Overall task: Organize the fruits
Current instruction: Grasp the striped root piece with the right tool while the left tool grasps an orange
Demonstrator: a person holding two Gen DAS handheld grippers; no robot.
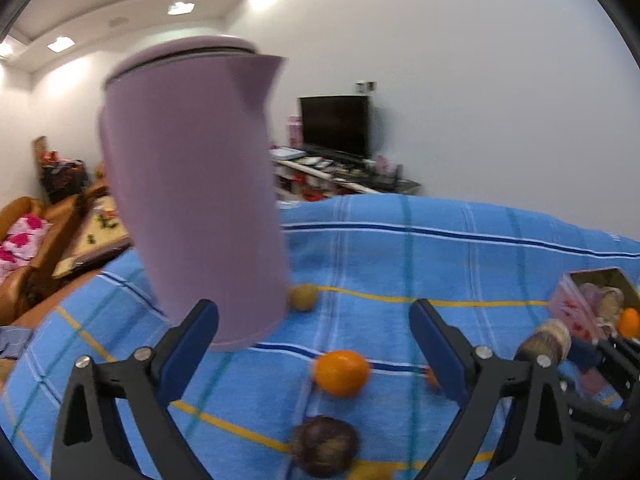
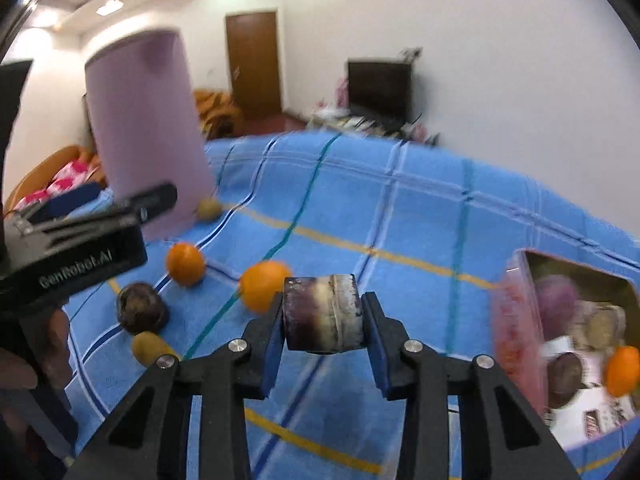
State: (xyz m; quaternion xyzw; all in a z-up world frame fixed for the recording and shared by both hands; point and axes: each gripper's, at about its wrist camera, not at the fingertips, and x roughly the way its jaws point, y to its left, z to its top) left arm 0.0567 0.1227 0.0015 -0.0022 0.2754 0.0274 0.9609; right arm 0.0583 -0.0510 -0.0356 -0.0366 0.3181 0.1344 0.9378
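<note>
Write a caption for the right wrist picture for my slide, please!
Right gripper clamps a purple-and-cream cylindrical piece above the blue checked cloth, box of fruit at right.

A cut sugarcane segment [image 2: 324, 314], purple-brown with a pale band, lies crosswise, clamped at both ends above the cloth. On the cloth: two oranges [image 2: 185, 263] [image 2: 262, 286] well apart; a dark round passion fruit [image 2: 142, 307] just beside a green kiwi [image 2: 148, 347]; another kiwi [image 2: 210, 209] farther back. Box [image 2: 580, 270] at right holds an orange [image 2: 622, 370], a dark fruit [image 2: 564, 378] and cane pieces.
</note>
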